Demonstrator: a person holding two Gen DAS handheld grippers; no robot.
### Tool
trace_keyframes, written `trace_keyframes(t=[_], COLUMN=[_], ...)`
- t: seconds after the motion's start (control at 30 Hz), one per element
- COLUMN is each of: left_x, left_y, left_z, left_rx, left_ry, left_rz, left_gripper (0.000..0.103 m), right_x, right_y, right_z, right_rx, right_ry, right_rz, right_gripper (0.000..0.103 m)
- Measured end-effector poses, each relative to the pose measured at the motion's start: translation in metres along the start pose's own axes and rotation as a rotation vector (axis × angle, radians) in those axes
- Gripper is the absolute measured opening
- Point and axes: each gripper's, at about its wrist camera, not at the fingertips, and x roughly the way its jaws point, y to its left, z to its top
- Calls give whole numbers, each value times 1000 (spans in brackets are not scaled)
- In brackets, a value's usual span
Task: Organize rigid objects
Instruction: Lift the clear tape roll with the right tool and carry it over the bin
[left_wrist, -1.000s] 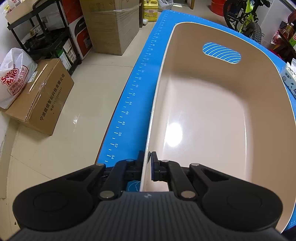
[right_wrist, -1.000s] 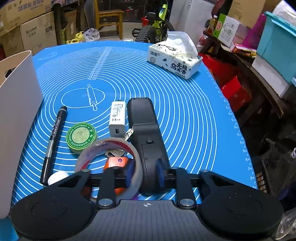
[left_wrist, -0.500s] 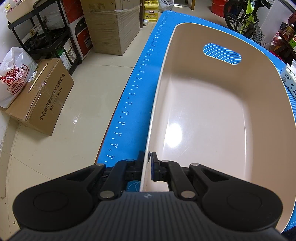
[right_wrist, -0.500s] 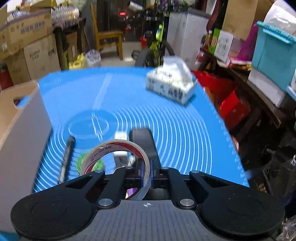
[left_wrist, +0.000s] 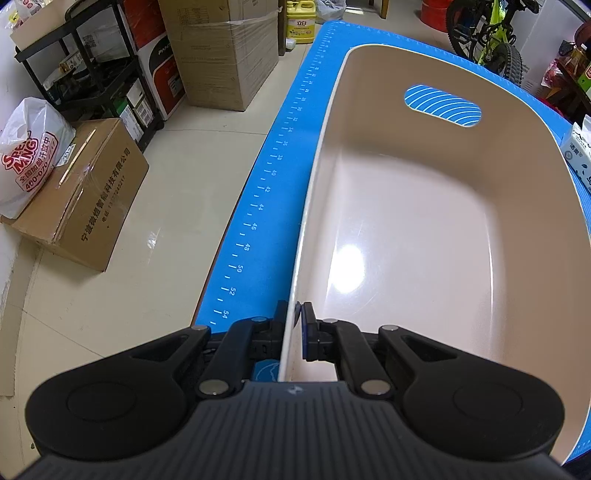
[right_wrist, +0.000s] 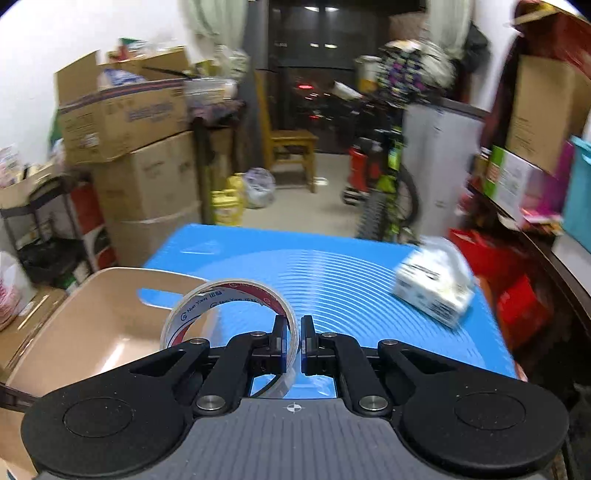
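A beige plastic bin (left_wrist: 424, 229) with a handle slot lies on the blue mat (left_wrist: 266, 192); nothing is inside it. My left gripper (left_wrist: 294, 314) is shut on the bin's near left rim. In the right wrist view my right gripper (right_wrist: 293, 332) is shut on the wall of a clear tape roll (right_wrist: 207, 306) with a red inner core, held in the air above the mat (right_wrist: 332, 273). The roll hangs to the gripper's left, over the near right edge of the bin (right_wrist: 99, 317). The other small objects on the mat are hidden below the gripper.
A tissue pack (right_wrist: 432, 291) lies at the mat's far right. Cardboard boxes (left_wrist: 85, 192) and a black shelf (left_wrist: 92, 74) stand on the tiled floor left of the table. A bicycle (right_wrist: 384, 192) and a wooden chair (right_wrist: 288, 147) stand beyond the table.
My right gripper closed on the tape roll and lifted it off the mat, tilting up toward the room; the pen, tin, charger and remote dropped out of view. The left gripper kept still on the bin.
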Motion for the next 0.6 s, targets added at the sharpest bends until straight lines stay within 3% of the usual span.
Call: trace_keyframes(t=[0.2,0.6], left_x=[0,-1], left_y=[-1,-2], left_z=[0,1], left_rx=[3,2], left_ry=[0,-3], left_rz=[4,4], left_gripper=[8,8], right_x=[26,61], right_y=[50,121], right_z=[2,-19], right_rx=[-82,-300], right_ry=[22,150], right_rz=[70,94], right_gripper=[19,19])
